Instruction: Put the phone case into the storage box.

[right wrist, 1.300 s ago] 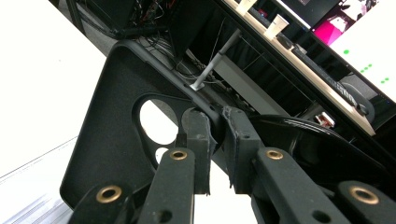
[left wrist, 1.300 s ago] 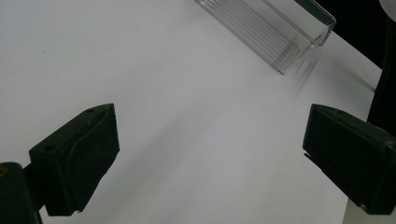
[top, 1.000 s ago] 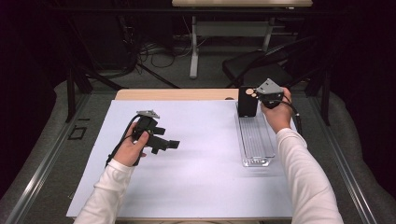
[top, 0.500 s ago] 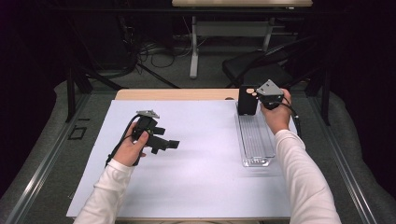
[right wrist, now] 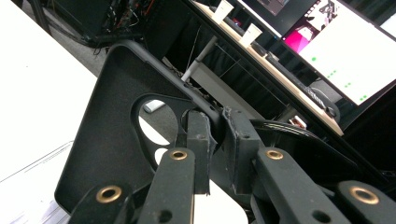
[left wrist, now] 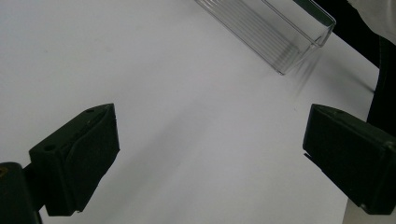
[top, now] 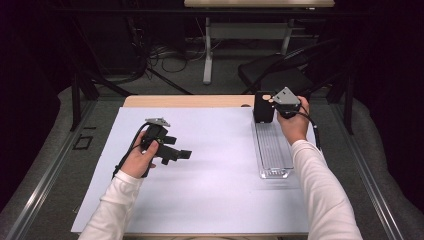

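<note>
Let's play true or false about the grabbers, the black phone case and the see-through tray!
1. The right gripper pinches the black phone case. True.
2. The left gripper holds the clear tray. False: its jaws are open over bare white sheet.
3. The case lies flat on the sheet. False: it stands upright at the tray's far end.
4. The tray lies on the person's right side of the sheet. True.
</note>
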The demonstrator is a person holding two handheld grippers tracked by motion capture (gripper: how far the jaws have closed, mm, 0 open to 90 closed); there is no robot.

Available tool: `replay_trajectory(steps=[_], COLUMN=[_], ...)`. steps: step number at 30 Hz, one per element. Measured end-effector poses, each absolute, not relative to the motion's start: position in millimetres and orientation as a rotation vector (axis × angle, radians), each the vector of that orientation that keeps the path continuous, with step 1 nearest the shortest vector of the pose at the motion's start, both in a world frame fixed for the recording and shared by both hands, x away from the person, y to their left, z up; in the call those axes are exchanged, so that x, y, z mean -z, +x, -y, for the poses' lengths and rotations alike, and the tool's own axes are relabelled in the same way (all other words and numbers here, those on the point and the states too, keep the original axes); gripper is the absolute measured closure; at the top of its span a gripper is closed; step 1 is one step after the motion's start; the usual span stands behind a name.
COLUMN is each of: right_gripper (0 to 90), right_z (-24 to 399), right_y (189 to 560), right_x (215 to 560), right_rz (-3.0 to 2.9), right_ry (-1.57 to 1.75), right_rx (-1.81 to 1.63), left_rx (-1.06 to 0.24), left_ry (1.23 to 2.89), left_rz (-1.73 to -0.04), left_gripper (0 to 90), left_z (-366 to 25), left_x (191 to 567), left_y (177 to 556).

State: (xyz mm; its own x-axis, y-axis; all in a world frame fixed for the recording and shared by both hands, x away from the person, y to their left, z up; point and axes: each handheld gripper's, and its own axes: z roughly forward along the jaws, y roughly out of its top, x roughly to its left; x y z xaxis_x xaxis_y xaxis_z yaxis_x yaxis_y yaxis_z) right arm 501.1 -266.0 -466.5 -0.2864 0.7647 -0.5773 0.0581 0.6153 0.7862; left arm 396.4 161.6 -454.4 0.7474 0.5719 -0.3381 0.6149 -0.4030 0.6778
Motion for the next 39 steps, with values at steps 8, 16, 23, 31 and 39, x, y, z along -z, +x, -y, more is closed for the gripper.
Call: replay_trajectory(steps=[8,16,23,31,39], right_gripper=[81.6,81.2,80.5,77.3,71.7], right_z=[266,271,281,280,278], right_y=[500,501,503,505,506], right_x=[466,466,467,468,469], right_rz=[-1.747,-1.762,-1.774,-1.776,-1.781], right_ry=[0.642,0.644,0.660,0.648,0.663], right_rx=[-0.772,-0.765,-0.779,-0.770,-0.766], left_rx=[0.066,0.068,0.073,0.072,0.070], left_ry=[2.106,2.107,2.112,2.116,2.111], left_rz=[-0.888,-0.889,-0.886,-0.889,-0.890], left_gripper=[4.1,4.1,4.1,4.1,4.1], left_z=[-161,-161,-160,-160,-160], left_x=[454,455,456,456,456], left_y=[396,396,397,397,397])
